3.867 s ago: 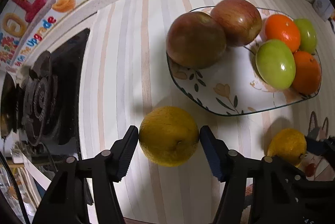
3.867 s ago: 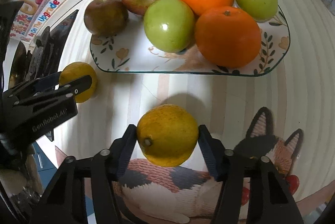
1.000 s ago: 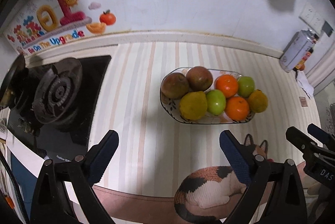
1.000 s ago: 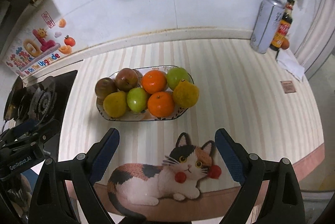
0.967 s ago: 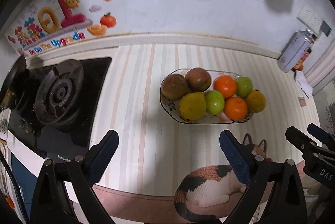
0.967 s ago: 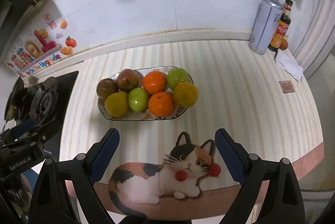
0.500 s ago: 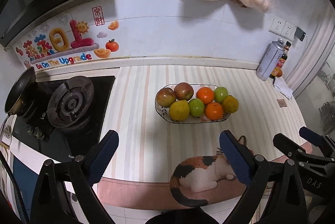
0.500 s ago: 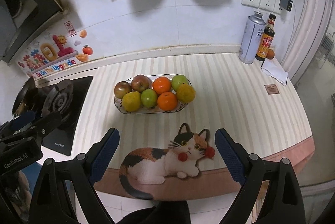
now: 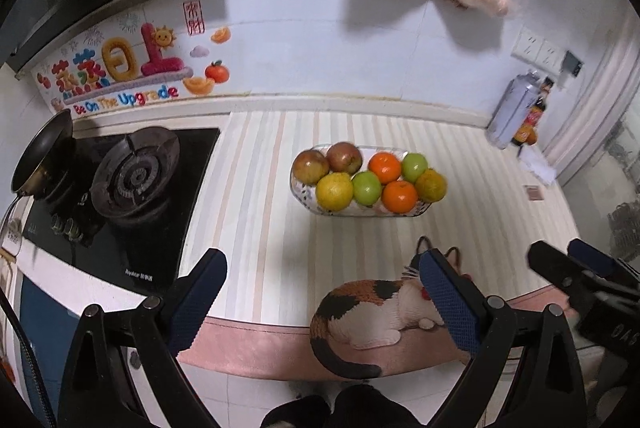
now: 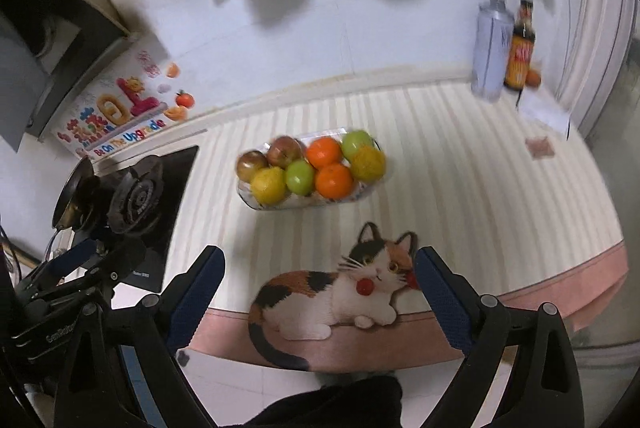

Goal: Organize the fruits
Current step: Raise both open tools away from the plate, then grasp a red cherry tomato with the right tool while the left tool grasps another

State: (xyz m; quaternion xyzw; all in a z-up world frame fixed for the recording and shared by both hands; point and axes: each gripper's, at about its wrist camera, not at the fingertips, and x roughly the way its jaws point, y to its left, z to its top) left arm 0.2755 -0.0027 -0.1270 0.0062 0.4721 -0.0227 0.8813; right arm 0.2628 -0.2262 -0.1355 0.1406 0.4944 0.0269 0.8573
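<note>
Left tongs: my left gripper hangs at the bottom of its frame, blue pads spread wide with nothing between them, well short of the counter.
Right tongs: my right gripper is the same, pads wide apart and empty, above the counter's near edge.
Just past the pads: the calico cat-shaped mat lies on the pink front lip of the counter, lower centre of the right view.
Fruit: every piece I can see sits in the oval floral-print glass dish, mid-frame: two dull red apples at its left end, a yellow lemon, two green apples, two bright oranges and a second yellowish citrus at its right end.
Why so: I judge the sorting finished; like colours sit paired, and none lies loose on the striped cream countertop.
Open room: bare stripes on both sides of the dish and in front of it.
Edges: black gas hob at left; grey spray can and dark sauce bottle at upper right, well apart from the dish.
</note>
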